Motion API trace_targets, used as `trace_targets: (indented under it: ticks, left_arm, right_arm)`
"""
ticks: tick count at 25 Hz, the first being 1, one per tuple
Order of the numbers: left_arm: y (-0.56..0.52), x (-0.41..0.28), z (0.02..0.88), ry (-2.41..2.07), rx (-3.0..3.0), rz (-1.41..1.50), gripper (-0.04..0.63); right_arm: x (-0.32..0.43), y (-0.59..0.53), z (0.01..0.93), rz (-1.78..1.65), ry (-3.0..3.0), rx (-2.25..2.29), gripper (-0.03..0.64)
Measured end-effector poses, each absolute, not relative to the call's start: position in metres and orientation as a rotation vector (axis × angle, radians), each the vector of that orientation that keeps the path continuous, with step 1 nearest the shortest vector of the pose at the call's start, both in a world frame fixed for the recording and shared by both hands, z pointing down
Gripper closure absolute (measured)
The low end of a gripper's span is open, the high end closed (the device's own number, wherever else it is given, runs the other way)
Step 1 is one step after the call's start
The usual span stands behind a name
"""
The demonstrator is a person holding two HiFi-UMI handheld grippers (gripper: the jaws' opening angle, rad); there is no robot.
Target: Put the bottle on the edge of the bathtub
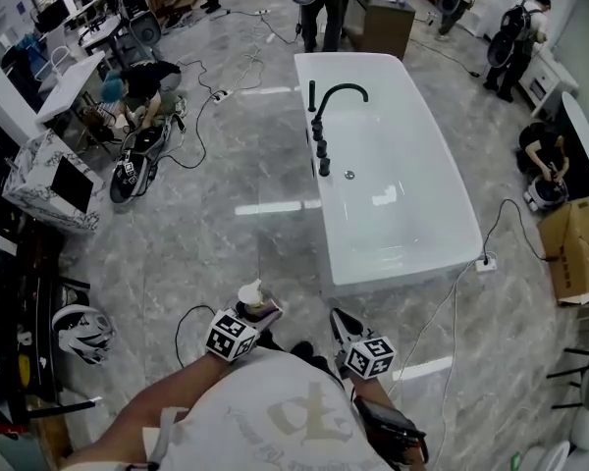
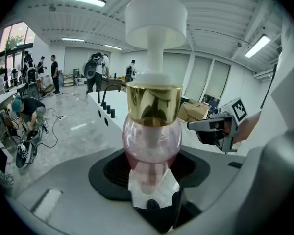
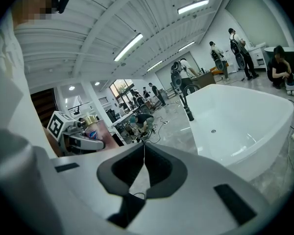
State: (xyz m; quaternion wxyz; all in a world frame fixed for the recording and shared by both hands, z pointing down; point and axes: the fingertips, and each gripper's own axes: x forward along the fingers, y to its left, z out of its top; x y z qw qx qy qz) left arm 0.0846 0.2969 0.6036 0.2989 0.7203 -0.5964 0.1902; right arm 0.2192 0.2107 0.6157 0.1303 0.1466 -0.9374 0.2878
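A clear pink pump bottle (image 2: 152,131) with a gold collar and a white pump head stands upright between the jaws of my left gripper (image 2: 152,182), which is shut on its lower body. In the head view the bottle (image 1: 256,299) and left gripper (image 1: 262,314) hang low over the floor, short of the near end of the white bathtub (image 1: 404,269). My right gripper (image 1: 340,320) is beside it on the right, shut with nothing held. The right gripper view shows its jaws (image 3: 144,147) pressed together, the bottle (image 3: 91,127) at left and the bathtub (image 3: 264,131) at right.
A black faucet (image 1: 336,96) and black knobs stand on the tub's left rim. A power strip (image 1: 486,263) and its cable lie by the tub's near right corner. Cardboard boxes (image 1: 574,243) stand at right. People, cables and gear are spread over the marble floor.
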Motion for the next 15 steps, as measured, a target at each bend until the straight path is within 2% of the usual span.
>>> trace_targets:
  ticks: [15]
  left_arm:
    - [0.247, 0.073, 0.614, -1.437, 2.066, 0.516, 0.371]
  right_arm:
    - [0.219, 0.19, 0.621, 0.831, -2.652, 0.65, 0.611]
